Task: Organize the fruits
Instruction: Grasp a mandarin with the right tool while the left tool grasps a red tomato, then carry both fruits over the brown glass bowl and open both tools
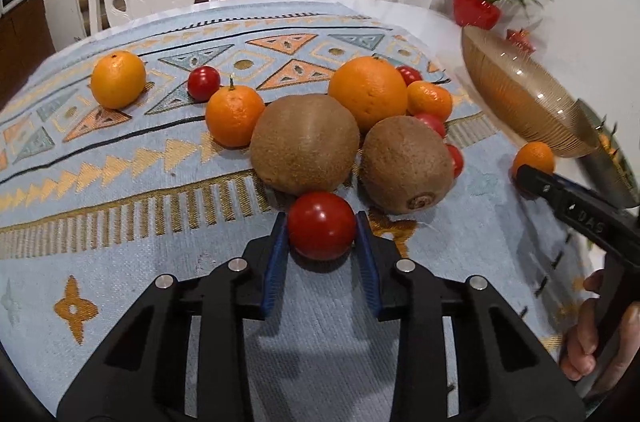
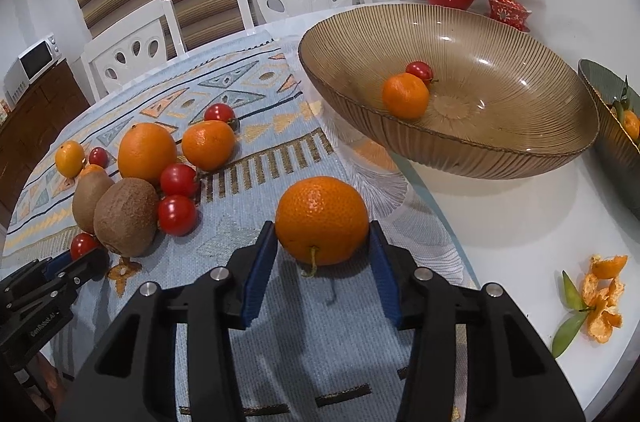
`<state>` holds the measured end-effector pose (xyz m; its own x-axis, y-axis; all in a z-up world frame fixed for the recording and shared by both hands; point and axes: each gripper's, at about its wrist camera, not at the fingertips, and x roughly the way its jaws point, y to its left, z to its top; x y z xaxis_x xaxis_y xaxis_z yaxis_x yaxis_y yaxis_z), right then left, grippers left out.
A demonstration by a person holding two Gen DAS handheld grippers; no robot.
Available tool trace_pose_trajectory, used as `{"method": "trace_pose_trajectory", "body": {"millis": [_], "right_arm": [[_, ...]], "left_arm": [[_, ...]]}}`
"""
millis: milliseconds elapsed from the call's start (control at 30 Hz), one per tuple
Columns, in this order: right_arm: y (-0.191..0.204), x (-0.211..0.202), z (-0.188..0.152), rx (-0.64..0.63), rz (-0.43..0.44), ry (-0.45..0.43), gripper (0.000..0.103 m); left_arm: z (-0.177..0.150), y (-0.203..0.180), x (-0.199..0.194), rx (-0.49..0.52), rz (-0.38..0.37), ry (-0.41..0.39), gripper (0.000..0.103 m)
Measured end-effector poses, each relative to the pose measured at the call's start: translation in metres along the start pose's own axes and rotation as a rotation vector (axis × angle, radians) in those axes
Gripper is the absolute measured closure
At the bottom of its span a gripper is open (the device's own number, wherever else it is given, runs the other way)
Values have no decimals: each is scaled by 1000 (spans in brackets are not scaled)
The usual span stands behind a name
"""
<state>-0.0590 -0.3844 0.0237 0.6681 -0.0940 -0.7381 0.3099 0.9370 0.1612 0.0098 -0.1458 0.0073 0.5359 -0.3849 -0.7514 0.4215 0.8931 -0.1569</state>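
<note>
Faintly, "GenRobot.AI" on left claw (image 2: 86, 264), "DAS" on right claw (image 1: 528, 178)

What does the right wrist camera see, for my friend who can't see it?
The right gripper closes around a mandarin on the patterned tablecloth. Behind it, a ribbed glass bowl holds another mandarin and a tomato; more fruit lies at left.
</note>
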Motion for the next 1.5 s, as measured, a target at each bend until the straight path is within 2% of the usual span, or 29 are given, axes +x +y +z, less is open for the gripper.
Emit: {"method": "trace_pose_trajectory", "body": {"millis": [133,667,767,800,967,1133,1233,1333,1500], "right_arm": [[-1,-5,-1,3,29,-20,58],[1,-33,-7,-35,130,-152,58],[-6,-39,-5,-20,222,-147,58],[-9,-43,-4,-17,227,-153,58],[-30,-73,14,4,170,-213,58],[-74,-104,39,88,14,-271,58],[-100,-107,49,149,-58,-260,58],[-116,-97,52,189,-93,-222,58],[-121,-76,52,203,-113,-161,58]], "left_arm": [[-2,3,-8,-13,-69,-35,71],[1,-6,-24,21,-62,-108,71],[6,-19,-35,41,-82,-125,71],[10,-25,-40,53,-97,-133,71],[42,-69,-59,146,-157,-187,71],[78,-115,-55,203,-263,-201,71],[94,-140,-38,212,-336,-162,71],[102,-162,-21,225,-392,-121,71],[106,-194,7,272,-410,-81,71]]}}
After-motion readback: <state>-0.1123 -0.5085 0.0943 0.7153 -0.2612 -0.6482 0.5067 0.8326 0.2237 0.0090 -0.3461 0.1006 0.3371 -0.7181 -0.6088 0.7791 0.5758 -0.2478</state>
